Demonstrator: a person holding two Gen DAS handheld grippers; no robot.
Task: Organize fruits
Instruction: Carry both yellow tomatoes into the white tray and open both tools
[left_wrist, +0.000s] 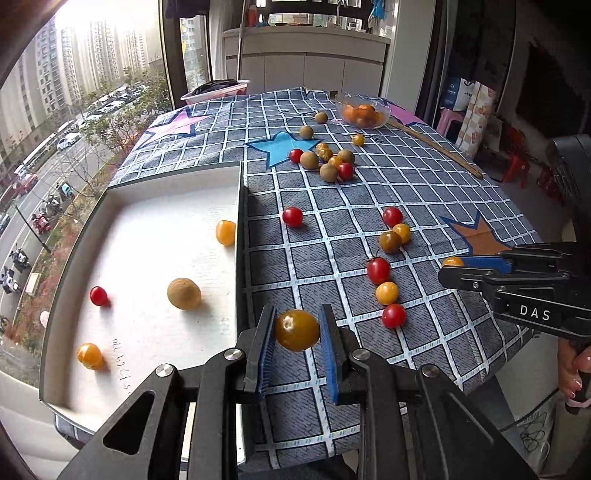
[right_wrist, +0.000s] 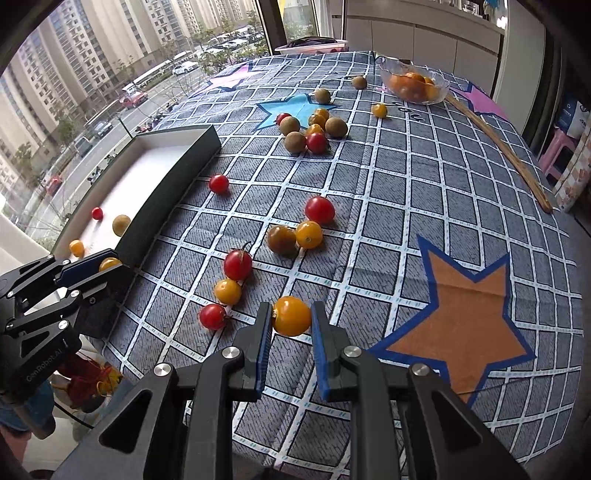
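Beyond the window stood tall apartment blocks, and beside it a table under a checked blue cloth (right_wrist: 424, 206) with coloured stars. On the left sat a shallow white tray (left_wrist: 147, 206) with a dark wall, holding only five fruits: two yellow tomatoes, a red one, a brown longan (left_wrist: 184, 293) and another yellow one by the wall. Far more lay loose on the cloth (red and yellow cherry tomatoes nearby, a cluster with longans further off), and a glass bowl (right_wrist: 439, 92) at the far end held orange fruit. By my judgement the sorting was barely begun.

The left gripper (left_wrist: 297, 332) hung just right of the tray wall, its blue pads narrowed onto a yellow tomato (left_wrist: 297, 329) and gripping it on both sides. The right gripper (right_wrist: 291, 317), near the table's front edge, was likewise clamped on a second yellow tomato (right_wrist: 291, 315).
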